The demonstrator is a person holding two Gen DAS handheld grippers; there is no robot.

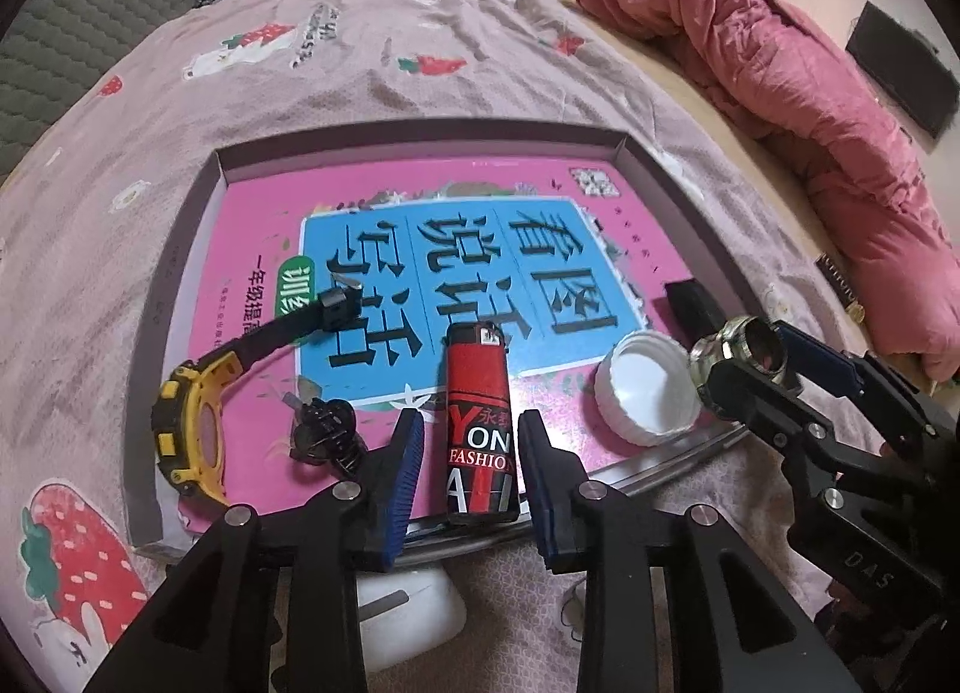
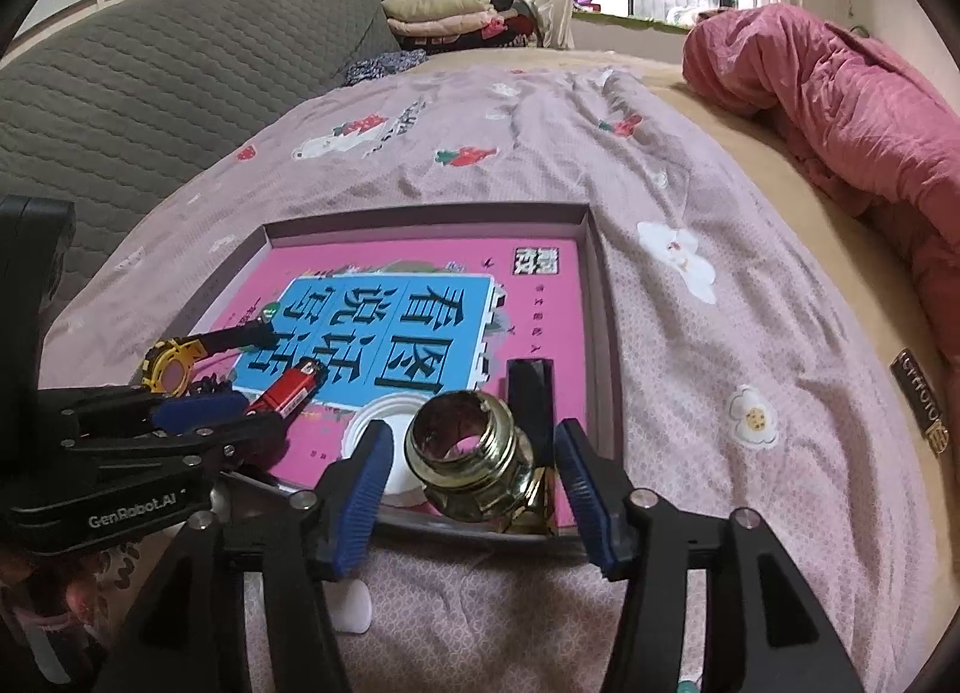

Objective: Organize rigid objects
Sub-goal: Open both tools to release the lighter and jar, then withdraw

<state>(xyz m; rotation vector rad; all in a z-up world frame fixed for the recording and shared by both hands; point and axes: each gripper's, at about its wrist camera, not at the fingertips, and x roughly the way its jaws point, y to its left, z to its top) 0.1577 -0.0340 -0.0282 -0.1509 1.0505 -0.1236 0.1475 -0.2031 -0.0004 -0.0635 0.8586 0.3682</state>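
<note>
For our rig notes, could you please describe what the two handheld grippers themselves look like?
Both match: the left tongs and the right tongs have black skeletal plastic arms with cut-out slots, silver round rivets, and ribbed blue pads on the fingers. The left body carries white "GenRobot.AI" lettering; the right shows "DAS". No cables are visible.

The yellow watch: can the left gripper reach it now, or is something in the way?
Probably yes. The left gripper stands open around the red lighter; the yellow watch lies uncovered to its left, beside a small black clip.

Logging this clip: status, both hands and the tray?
Left hand-held gripper open around red lighter. Right hand-held gripper open around brass fitting. Both lie in tray. Nothing blocking.
</note>
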